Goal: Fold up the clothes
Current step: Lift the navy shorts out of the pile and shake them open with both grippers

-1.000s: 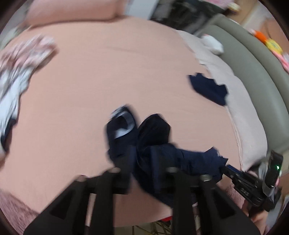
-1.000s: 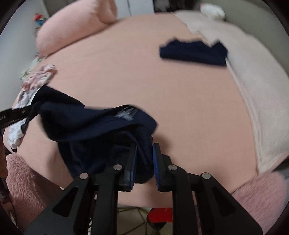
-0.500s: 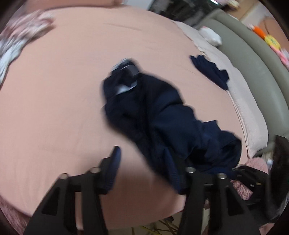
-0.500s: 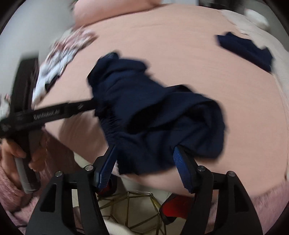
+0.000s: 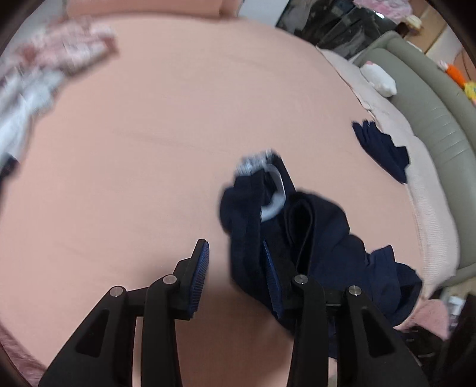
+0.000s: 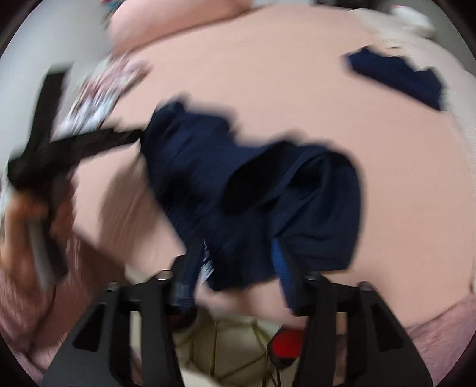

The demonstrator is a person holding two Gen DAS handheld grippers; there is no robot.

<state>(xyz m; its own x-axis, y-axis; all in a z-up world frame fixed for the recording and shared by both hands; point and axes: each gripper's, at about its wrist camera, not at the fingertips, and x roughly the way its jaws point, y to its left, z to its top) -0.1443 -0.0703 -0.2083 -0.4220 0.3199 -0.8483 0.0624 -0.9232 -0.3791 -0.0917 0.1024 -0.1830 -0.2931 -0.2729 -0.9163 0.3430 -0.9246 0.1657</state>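
Observation:
A crumpled navy garment (image 5: 315, 238) with a white collar label lies on the peach bed sheet (image 5: 148, 154) near the front edge. My left gripper (image 5: 235, 253) is open at its left end, with the cloth's edge between the jaws and over the right finger. In the blurred right wrist view the same garment (image 6: 253, 184) spreads in front of my right gripper (image 6: 238, 265), which is open with the near hem between its fingers. The left gripper (image 6: 89, 146) reaches in from the left, its tip at the garment's far corner, with a hand on its handle.
A second navy garment (image 5: 380, 148) lies far right beside a pale pink blanket (image 5: 428, 208). Floral and white clothes (image 5: 59, 59) are piled far left. A pink pillow (image 6: 178, 20) and a grey-green padded headboard (image 5: 431, 104) border the bed. Below the bed edge is a wire-frame object (image 6: 238, 351).
One second ago both grippers were shut on the navy garment and held it up. Both have since opened, and the garment now lies on the sheet.

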